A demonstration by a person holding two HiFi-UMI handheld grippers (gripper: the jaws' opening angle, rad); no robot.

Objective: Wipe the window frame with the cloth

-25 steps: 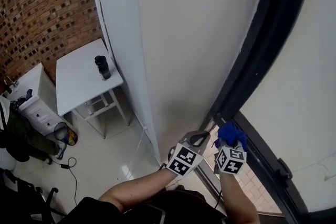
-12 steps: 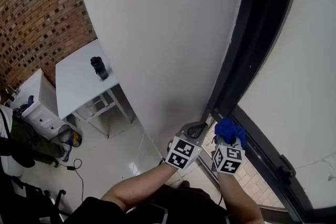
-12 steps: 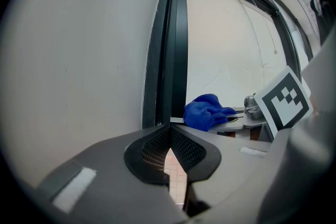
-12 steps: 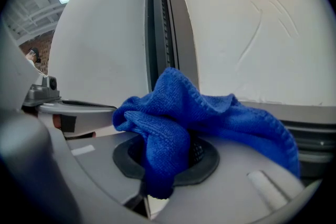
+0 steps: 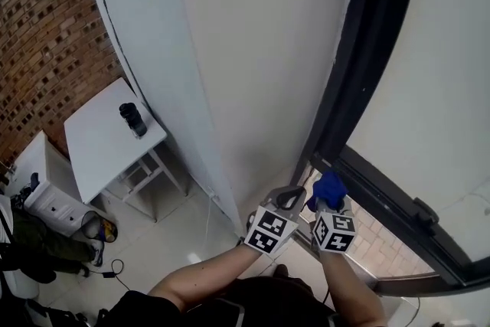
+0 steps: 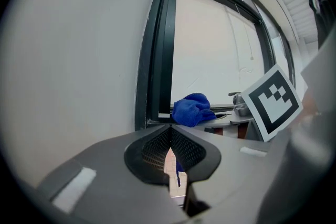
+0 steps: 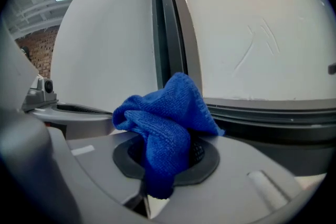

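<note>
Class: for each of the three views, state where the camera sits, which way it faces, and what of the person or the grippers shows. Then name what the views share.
Head view: on the person's head, looking steeply down along the wall; shows both forearms, left gripper and right gripper.
Left gripper view: rides the left gripper, facing the window frame; its shut jaws fill the foreground.
Right gripper view: rides the right gripper, facing the frame; its jaws clamp the blue cloth.
Shared: all three show cloth and frame.

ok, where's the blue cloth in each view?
Head view: blue cloth low, right of centre, at the bottom corner of the dark window frame.
Left gripper view: centre, beyond the shut jaws.
Right gripper view: centre, clamped between the jaws.
Shared landmark: that frame's upright, behind the cloth.
</note>
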